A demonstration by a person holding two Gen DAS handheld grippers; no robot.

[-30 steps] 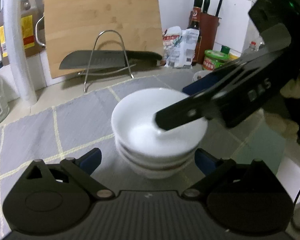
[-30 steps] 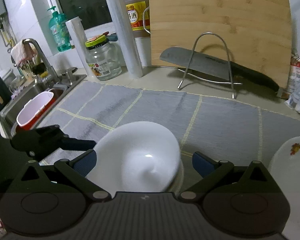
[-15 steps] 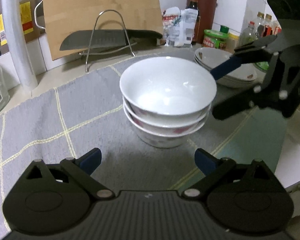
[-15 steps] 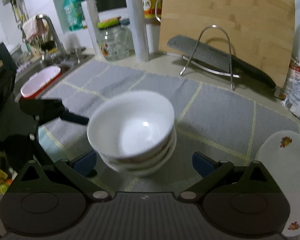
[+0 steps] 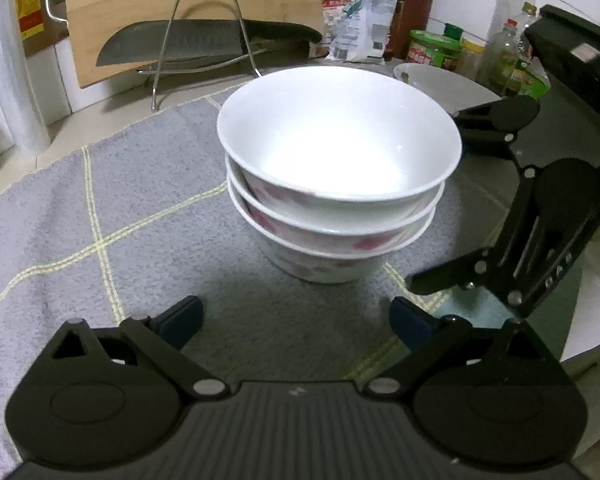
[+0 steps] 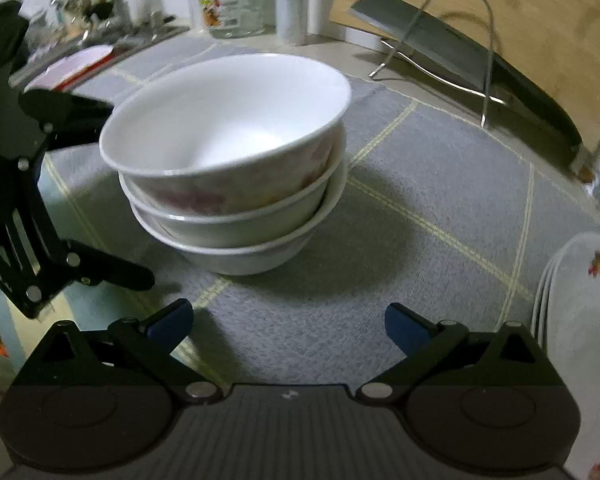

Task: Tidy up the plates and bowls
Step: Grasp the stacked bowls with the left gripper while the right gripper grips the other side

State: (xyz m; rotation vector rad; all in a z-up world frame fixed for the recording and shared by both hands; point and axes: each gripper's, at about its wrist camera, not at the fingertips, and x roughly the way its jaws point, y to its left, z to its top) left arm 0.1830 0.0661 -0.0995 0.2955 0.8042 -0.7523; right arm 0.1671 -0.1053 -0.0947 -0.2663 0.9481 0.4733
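Note:
A stack of three white bowls with red flower prints (image 5: pixel 336 184) stands on the grey checked mat (image 5: pixel 100 208); it also shows in the right wrist view (image 6: pixel 236 160). My left gripper (image 5: pixel 296 320) is open and empty, just short of the stack. My right gripper (image 6: pixel 288 320) is open and empty, low and close to the stack from the other side. The right gripper's body shows at the right of the left wrist view (image 5: pixel 540 208). A stack of white flowered plates (image 6: pixel 580 304) lies at the right; it also shows behind the bowls (image 5: pixel 444 84).
A bamboo cutting board (image 5: pixel 188 4) and a cleaver (image 5: pixel 204 40) on a wire rack (image 5: pixel 204 36) stand at the back. Jars and bottles (image 5: pixel 436 48) crowd the back right. A sink with a red-rimmed tub (image 6: pixel 76 68) lies at the left. A glass jar (image 6: pixel 232 4) stands behind the mat.
The right gripper has let go of the top bowl, now resting on the stack, and has drawn back and down. Both cameras have come lower and closer to the stack.

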